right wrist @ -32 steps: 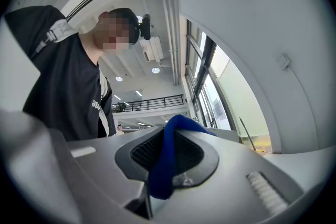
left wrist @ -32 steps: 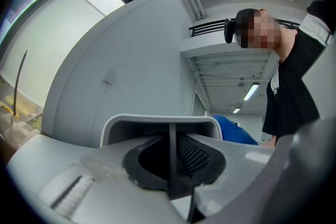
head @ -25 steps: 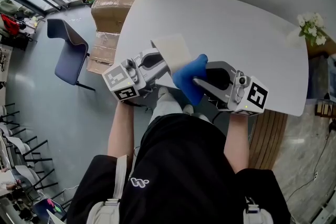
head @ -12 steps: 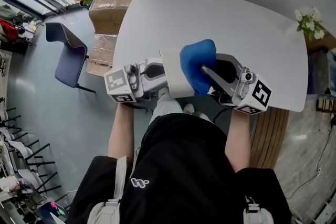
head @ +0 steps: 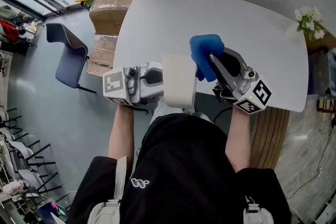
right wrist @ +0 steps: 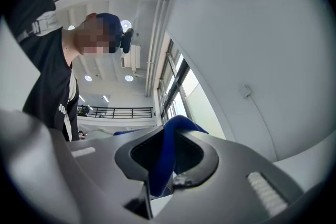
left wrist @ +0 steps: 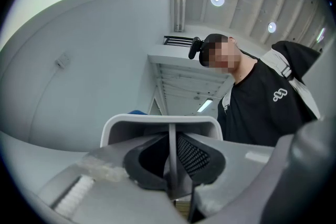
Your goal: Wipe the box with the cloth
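Note:
A pale, flat box [head: 179, 82] is held in the air above the table's near edge, between the person's arms. My left gripper [head: 161, 77] is shut on its left side; in the left gripper view a thin wall of the box [left wrist: 171, 147] runs between the jaws. A blue cloth [head: 205, 54] hangs bunched from my right gripper [head: 211, 63], just right of the box's top corner and close to it. In the right gripper view the cloth [right wrist: 166, 155] is pinched between the jaws. Both gripper views point up at the ceiling and the person.
A white rounded table [head: 236, 18] lies under the grippers. White flowers [head: 310, 22] stand at its far right edge. Stacked cardboard boxes [head: 107, 5] and a blue chair [head: 65, 52] stand on the floor to the left.
The right gripper carried the cloth up and to the right, off the box's face. The left gripper turned the box and drew it a little toward the person.

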